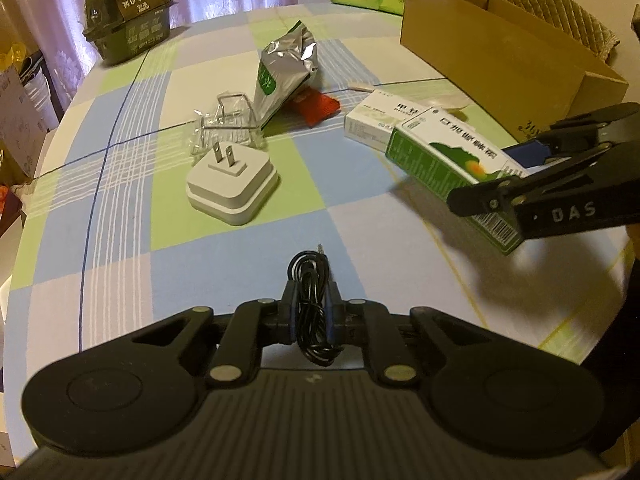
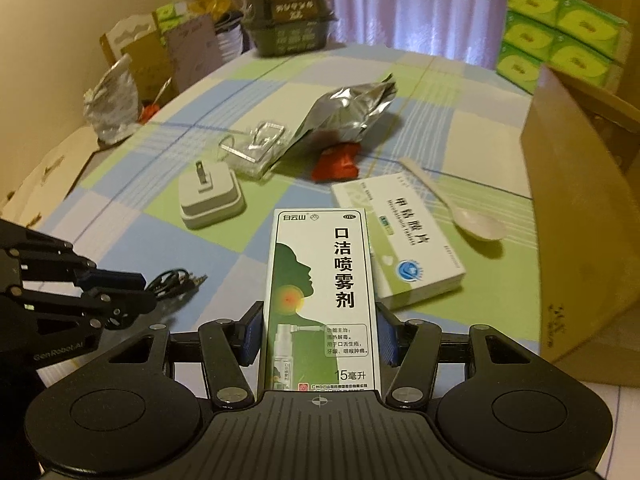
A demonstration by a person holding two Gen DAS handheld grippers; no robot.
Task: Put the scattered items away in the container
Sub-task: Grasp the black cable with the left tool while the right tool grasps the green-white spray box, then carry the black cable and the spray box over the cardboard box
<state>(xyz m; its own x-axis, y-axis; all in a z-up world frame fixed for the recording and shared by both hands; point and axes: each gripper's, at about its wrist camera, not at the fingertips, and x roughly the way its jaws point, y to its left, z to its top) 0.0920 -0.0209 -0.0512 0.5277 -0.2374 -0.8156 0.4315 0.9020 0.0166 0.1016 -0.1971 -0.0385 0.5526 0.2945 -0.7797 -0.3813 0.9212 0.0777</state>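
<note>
Both wrist views look low across the table (image 1: pixel 248 240), sharing, seemingly, its middle.

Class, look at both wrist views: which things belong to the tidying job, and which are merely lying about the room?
Job: cardboard box, spray box in right gripper, black cable in left gripper, charger plug, foil bag, tablet box, spoon.

Lying about: tissue packs, dark food tub.
</note>
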